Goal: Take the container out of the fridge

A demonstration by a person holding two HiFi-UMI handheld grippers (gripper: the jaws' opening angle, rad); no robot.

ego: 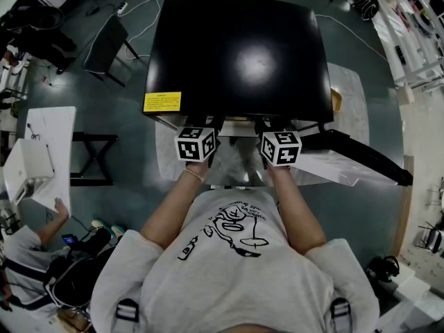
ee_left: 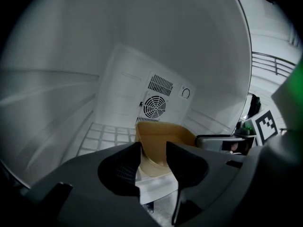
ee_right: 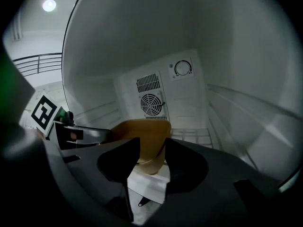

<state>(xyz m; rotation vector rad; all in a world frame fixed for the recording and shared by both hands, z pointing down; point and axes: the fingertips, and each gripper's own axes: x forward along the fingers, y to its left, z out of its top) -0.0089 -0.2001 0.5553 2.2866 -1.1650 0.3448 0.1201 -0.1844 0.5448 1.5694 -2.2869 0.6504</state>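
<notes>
A tan open-topped container (ee_left: 165, 135) (ee_right: 142, 129) stands inside the white interior of the black fridge (ego: 239, 54). My left gripper (ee_left: 154, 148) has its jaws close together at the container's left wall. My right gripper (ee_right: 152, 143) holds the right wall the same way. Each gripper shows in the other's view, as the right marker cube (ee_left: 265, 124) and the left marker cube (ee_right: 43, 112). In the head view only the left cube (ego: 195, 144) and right cube (ego: 281, 148) show at the fridge's front; the jaws and container are hidden under its top.
The fridge door (ego: 361, 155) stands open to the right. A round fan vent (ee_left: 155, 107) (ee_right: 150, 103) and a dial (ee_right: 182, 68) sit on the back wall, over a wire shelf (ee_left: 102, 136). A white table (ego: 52, 137) and a seated person (ego: 35, 245) are at the left.
</notes>
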